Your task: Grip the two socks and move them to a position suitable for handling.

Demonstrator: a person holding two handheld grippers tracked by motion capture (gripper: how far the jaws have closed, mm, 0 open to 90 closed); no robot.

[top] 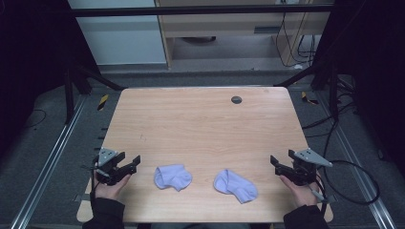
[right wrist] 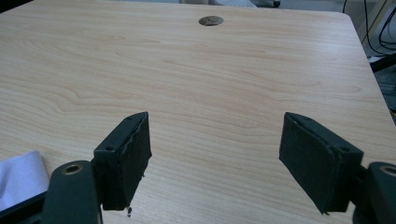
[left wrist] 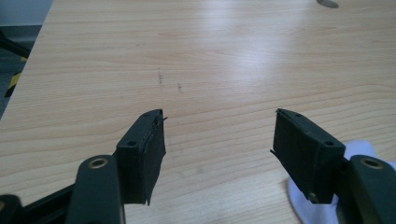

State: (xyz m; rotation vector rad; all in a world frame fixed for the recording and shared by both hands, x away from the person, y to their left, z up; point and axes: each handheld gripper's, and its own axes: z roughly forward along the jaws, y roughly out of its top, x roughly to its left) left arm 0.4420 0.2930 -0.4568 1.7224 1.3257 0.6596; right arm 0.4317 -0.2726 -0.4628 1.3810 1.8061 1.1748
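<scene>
- Socks: left sock [top: 173,176] and right sock [top: 235,185] lie apart, untouched.
- Left gripper [top: 125,168] and right gripper [top: 282,166]: both spread wide, empty.
- Likely approach: move inward, pinch a cuff low against the table [top: 200,124].

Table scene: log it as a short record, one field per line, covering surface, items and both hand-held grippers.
surface: light wooden table with a dark round cap near its far edge
items: two pale lilac socks, left sock and right sock, lying apart near the front edge
left hand-held gripper: jaws apart, empty, left of the left sock
right hand-held gripper: jaws apart, empty, right of the right sock
contact: neither hand-held gripper touches a sock
hands: left hand and right hand, one at each front corner
</scene>
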